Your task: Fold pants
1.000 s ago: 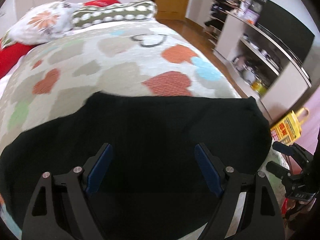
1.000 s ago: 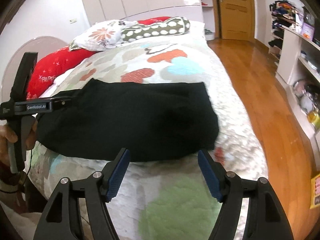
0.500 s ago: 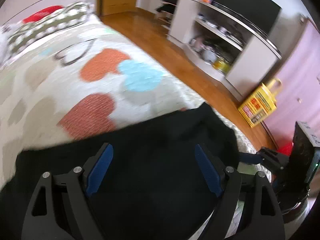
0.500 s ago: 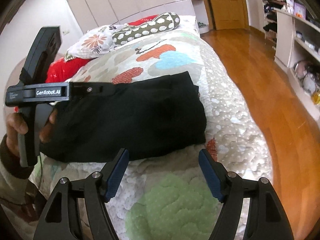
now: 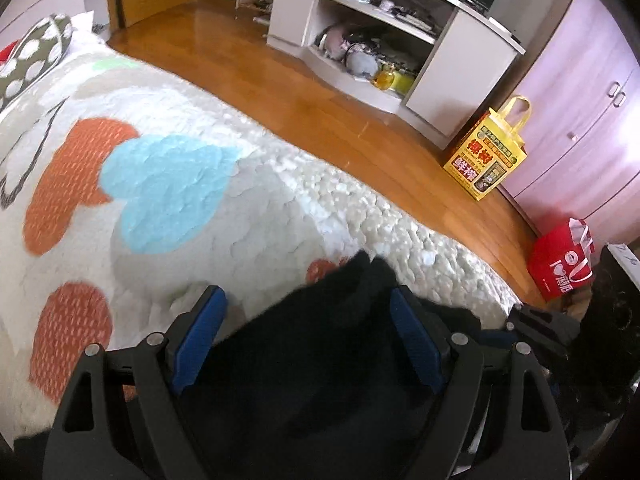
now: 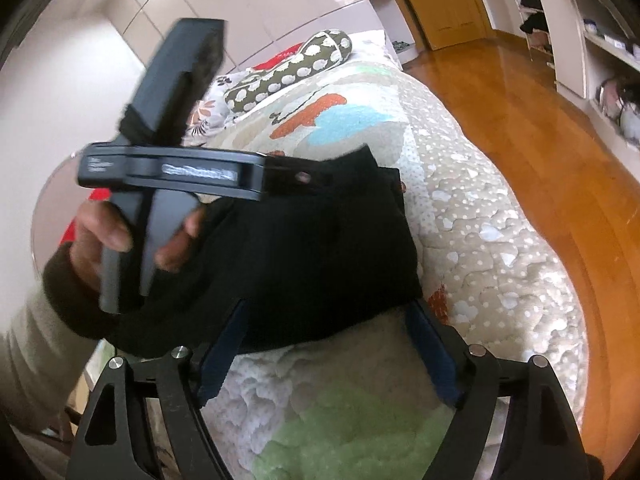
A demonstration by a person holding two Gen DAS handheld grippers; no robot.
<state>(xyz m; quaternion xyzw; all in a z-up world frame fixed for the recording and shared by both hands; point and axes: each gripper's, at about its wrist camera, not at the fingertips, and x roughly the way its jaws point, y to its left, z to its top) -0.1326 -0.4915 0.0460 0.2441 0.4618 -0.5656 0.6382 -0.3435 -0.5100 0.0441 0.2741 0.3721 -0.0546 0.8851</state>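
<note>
The black pants [image 6: 320, 264] lie folded on the heart-patterned bedspread [image 6: 460, 208] near the bed's foot edge. In the left wrist view the pants [image 5: 320, 360] fill the space between and below my fingers, their far corner poking up ahead. My left gripper [image 5: 308, 344] is open above the pants; the right wrist view shows it from the side [image 6: 304, 178], over the pants' far edge. My right gripper [image 6: 332, 354] is open at the pants' near edge, its left finger [image 6: 224, 356] over the cloth; its tip shows in the left wrist view [image 5: 540, 320].
The bed's right edge drops to a wooden floor [image 5: 320, 92]. White shelves with clutter [image 5: 380, 52] stand along the wall. A yellow bag [image 5: 488, 156] and a red bag [image 5: 560, 264] sit on the floor. Pillows [image 6: 288, 76] lie at the bed's head.
My left gripper swung right along the pants to their right end. My right gripper moved forward to the pants' near edge. The pants look more bunched.
</note>
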